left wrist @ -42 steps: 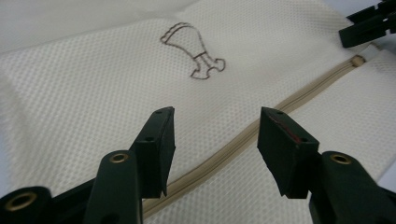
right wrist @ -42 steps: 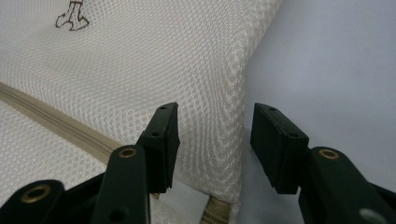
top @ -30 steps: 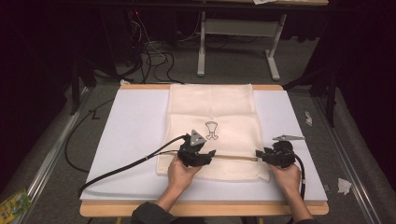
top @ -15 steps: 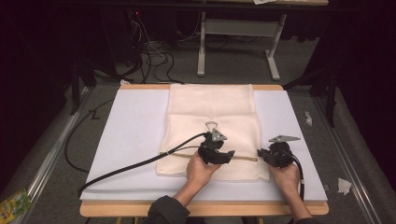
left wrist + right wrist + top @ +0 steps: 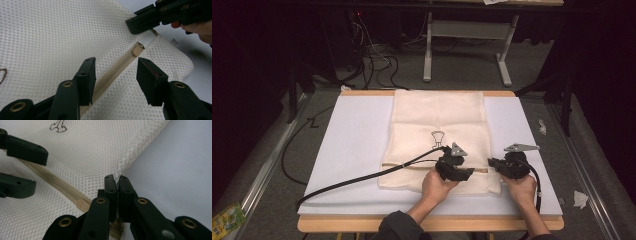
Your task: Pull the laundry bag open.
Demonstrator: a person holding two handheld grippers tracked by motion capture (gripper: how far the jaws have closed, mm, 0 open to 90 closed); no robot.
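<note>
A: Cream mesh laundry bag (image 5: 439, 135) lies flat mid-table (image 5: 352, 150), its tan zipper (image 5: 117, 70) crossing the near end

B: Your right gripper (image 5: 116, 185) is clamped on the bag's edge; your left gripper (image 5: 115, 75) straddles the zipper, jaws just narrowing, untouching

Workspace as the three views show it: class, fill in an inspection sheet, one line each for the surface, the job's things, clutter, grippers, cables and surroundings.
Surface: white board on a wooden table.
Job's things: cream mesh bag lies flat; its tan zipper is closed, with the slider near the bag's right end.
Clutter: paper scraps on the floor at right; a packet at lower left.
Grippers: left gripper is open astride the zipper, its jaws just closing; right gripper is shut on the bag's edge by the zipper end.
Cables: the left gripper's cable trails across the board; more lie on the floor behind.
Surroundings: dark room; grey stand beyond the table.
</note>
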